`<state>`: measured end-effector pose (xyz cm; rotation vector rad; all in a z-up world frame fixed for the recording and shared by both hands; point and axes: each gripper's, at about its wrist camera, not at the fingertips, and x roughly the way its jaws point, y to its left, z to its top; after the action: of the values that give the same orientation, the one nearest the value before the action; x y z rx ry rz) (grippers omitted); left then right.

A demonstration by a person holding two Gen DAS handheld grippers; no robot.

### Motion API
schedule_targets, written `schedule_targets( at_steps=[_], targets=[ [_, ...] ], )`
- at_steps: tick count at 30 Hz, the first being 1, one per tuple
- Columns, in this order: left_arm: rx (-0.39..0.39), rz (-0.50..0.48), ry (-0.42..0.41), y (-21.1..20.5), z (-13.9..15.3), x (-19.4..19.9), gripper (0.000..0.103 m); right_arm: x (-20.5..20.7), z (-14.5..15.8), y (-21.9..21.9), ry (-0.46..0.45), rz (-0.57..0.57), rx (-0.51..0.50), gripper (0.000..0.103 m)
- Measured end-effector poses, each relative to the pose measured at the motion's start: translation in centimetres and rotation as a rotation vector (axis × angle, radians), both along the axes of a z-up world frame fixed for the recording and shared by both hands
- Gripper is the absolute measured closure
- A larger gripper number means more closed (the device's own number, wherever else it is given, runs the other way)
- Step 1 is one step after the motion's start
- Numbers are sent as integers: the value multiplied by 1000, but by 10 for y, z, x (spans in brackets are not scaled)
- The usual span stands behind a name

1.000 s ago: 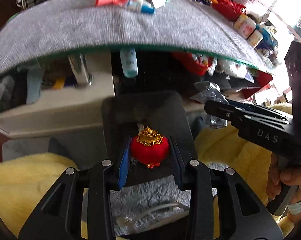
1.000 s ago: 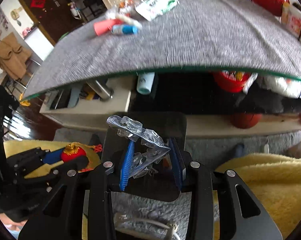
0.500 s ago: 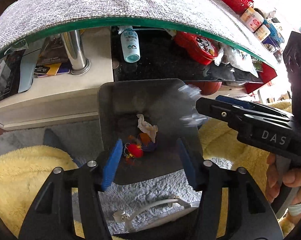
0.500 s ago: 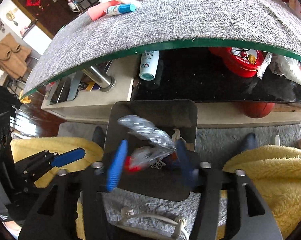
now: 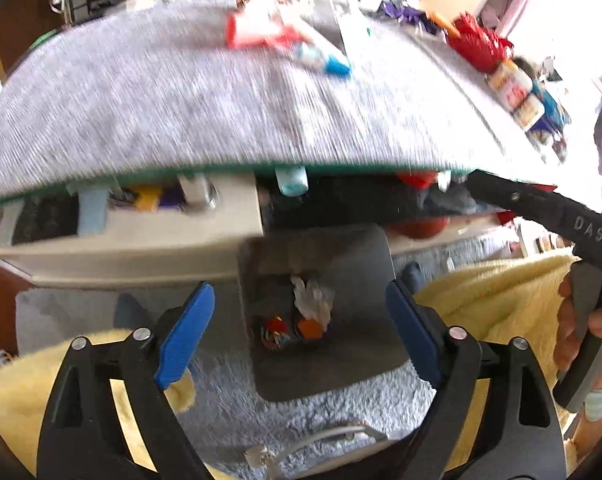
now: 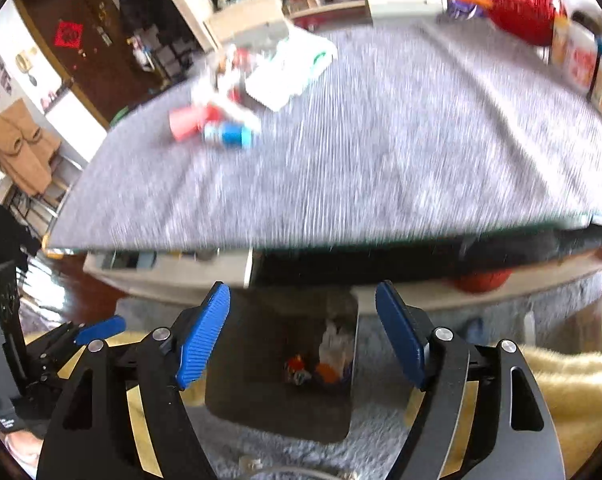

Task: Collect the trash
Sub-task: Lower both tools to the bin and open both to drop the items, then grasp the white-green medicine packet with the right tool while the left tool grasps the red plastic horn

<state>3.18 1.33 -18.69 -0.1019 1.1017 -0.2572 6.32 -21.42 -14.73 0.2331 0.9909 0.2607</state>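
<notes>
Blue pads frame both of my views. The left tongs (image 5: 299, 330) are spread wide with nothing between them, and the right tongs (image 6: 303, 340) gape just as wide and bare. Below both sits the dark bin (image 5: 365, 344) on a grey shaggy rug (image 5: 229, 412); I see it dead centre from the left camera and at about 6 o'clock from the right (image 6: 241, 360). At the bottom of the bin lies the trash: a white crumpled tissue (image 5: 315, 300), a red ornament (image 5: 276, 326) and an orange scrap (image 5: 309, 328), close together. From the left camera, the right tongs' black body reaches in from 3 o'clock, gripped by my right hand (image 5: 581, 320). Yellow fleece (image 5: 497, 292) flanks the bin. Toward 12 o'clock the counter (image 5: 161, 104) under its grey cloth is smeared by motion blur; on it lie a pink tube (image 5: 253, 32) and a blue-capped tube (image 5: 325, 60), touching or nearly so.
</notes>
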Motion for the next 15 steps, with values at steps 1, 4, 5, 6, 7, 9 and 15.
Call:
schedule_targets(
  at_steps=[1,4,5,6,7,9,15],
  targets=[
    [2,5,-11,2,5,4,18,5,5,-1,-12,-1,-4,26],
    [17,18,-41,9,19,19,18,21,18,-2,-44,-5,-15,26],
    [20,22,-50,11,24,26,18,25,19,-2,-49,-6,-16,26],
    [21,24,-59,12,27,30,18,33,23,-2,-57,-7,-19,26],
    [23,26,-68,14,31,37,18,36,25,-4,-62,-7,-21,26],
    [26,28,-81,15,38,49,18,48,29,-3,-71,-10,-32,26],
    [31,26,-117,15,50,90,18,88,36,1,-82,-20,-36,26]
  ],
)
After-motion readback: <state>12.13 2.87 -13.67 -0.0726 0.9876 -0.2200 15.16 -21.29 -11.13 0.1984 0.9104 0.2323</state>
